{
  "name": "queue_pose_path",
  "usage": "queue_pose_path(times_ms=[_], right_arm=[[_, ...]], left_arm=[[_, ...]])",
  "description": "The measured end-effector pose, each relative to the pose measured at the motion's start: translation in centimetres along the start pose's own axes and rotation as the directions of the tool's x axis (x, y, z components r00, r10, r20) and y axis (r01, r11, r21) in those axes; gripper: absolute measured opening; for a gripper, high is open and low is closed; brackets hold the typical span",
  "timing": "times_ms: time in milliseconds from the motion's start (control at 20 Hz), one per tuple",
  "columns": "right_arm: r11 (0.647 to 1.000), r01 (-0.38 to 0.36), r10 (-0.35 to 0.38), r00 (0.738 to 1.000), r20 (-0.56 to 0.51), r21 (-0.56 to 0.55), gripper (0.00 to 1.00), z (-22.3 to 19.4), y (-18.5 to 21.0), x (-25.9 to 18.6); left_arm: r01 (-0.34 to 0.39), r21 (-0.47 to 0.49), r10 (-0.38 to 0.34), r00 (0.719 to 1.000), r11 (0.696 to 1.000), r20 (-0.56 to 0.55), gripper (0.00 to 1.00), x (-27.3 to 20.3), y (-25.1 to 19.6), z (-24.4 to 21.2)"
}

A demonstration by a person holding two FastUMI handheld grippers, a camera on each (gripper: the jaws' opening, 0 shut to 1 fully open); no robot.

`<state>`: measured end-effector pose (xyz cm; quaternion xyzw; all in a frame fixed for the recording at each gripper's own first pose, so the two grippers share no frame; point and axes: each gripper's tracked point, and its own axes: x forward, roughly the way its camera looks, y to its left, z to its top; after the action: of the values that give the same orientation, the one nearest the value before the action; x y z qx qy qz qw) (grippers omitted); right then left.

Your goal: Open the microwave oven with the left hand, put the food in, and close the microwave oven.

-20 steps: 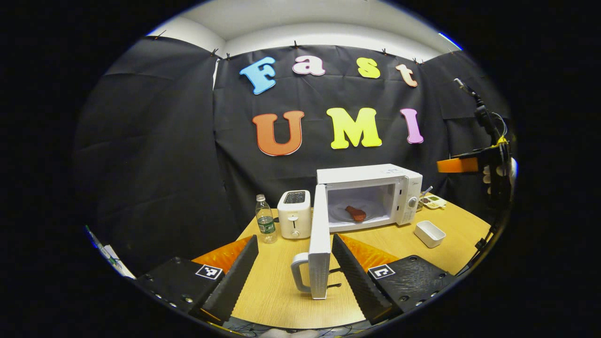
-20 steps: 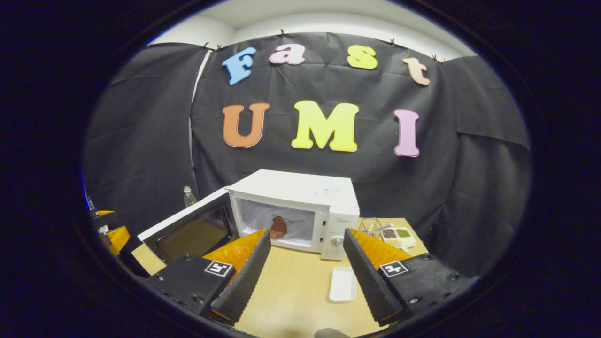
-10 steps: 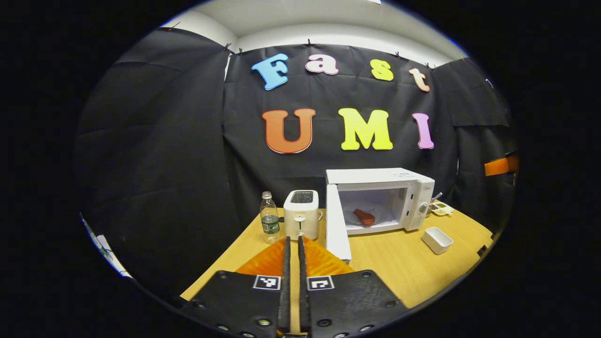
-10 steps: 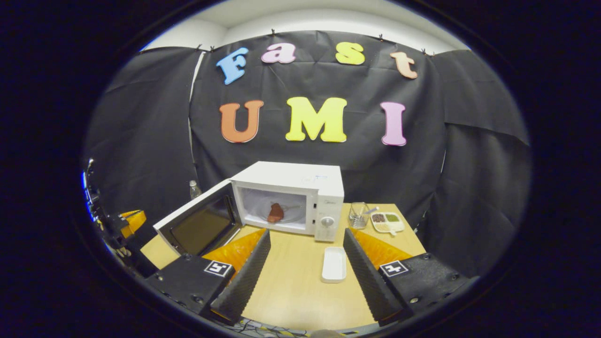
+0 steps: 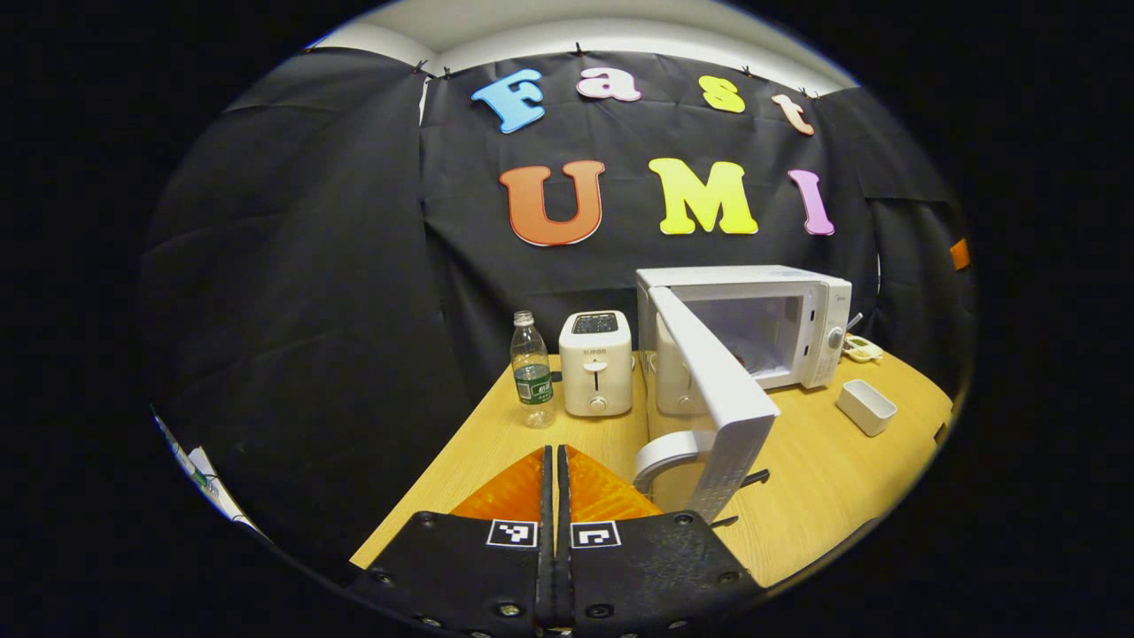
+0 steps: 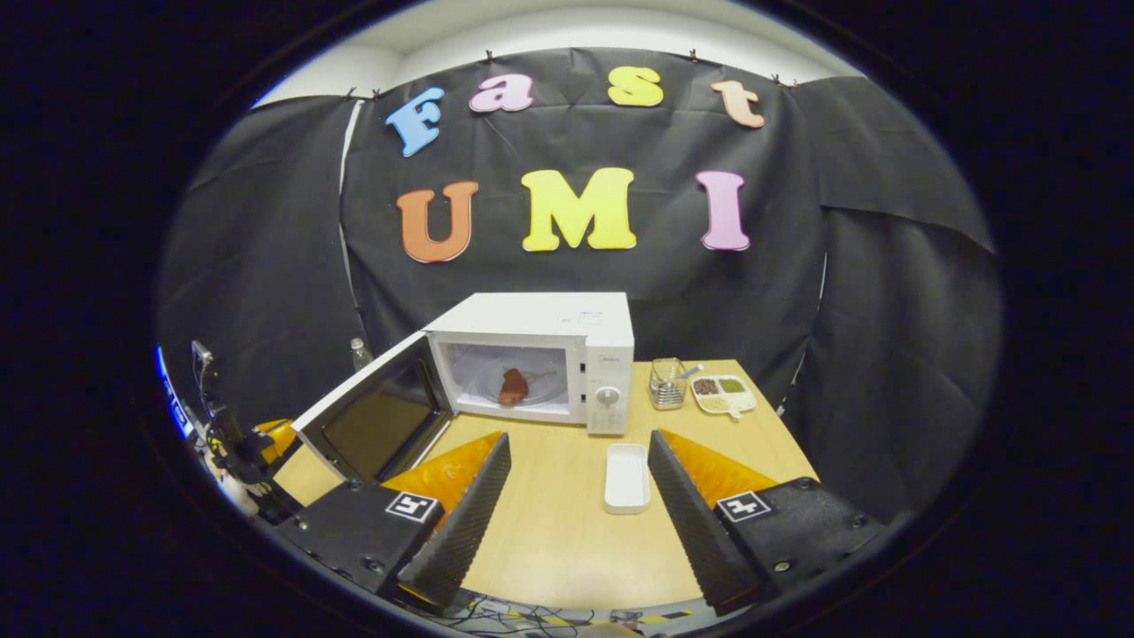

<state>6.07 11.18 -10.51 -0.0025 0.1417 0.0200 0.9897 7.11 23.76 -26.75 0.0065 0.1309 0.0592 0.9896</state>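
food [image 6: 512, 386] sits inside the microwave [image 6: 567, 341], whose door [image 5: 718, 390] hangs partly open. left gripper [image 5: 556, 478], clenched on nothing, waits just beside the door; right gripper [image 6: 576, 496], released, hovers before the microwave. closing likely calls for a push on the door.

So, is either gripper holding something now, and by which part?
Nothing is held. The left gripper is shut on nothing, beside the white microwave door; the right gripper is open over the wooden table.
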Motion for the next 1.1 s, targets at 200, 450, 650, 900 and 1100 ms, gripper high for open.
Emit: queue_pose_path(times_ms=[200,450,650,900,1100], right_arm=[[1.000,0.019,-0.019,1.000,-0.021,-0.007,0.99,-0.8,-0.8,-0.7],[0.999,0.049,-0.049,0.998,-0.031,-0.004,0.99,-1.2,-2.6,-1.4],[0.998,0.062,-0.062,0.997,-0.041,-0.007,0.99,-1.4,-4.1,-1.4],[0.998,0.070,-0.070,0.997,-0.045,-0.008,0.99,-1.0,-5.5,-1.0],[0.997,0.077,-0.077,0.996,-0.050,0.002,0.99,-0.7,-6.8,-0.1]], left_arm=[[0.048,0.013,-0.047,0.999,0.999,-0.027,0.00,1.4,-1.9,-1.2],[0.092,-0.004,-0.092,0.995,0.996,-0.025,0.11,1.8,-4.9,-0.7],[0.177,0.009,-0.177,0.984,0.984,-0.021,0.00,1.9,-9.5,-0.3],[0.270,0.048,-0.269,0.963,0.962,-0.015,0.00,2.3,-15.3,0.5],[0.337,0.057,-0.337,0.941,0.940,-0.007,0.00,2.8,-19.9,1.5]])
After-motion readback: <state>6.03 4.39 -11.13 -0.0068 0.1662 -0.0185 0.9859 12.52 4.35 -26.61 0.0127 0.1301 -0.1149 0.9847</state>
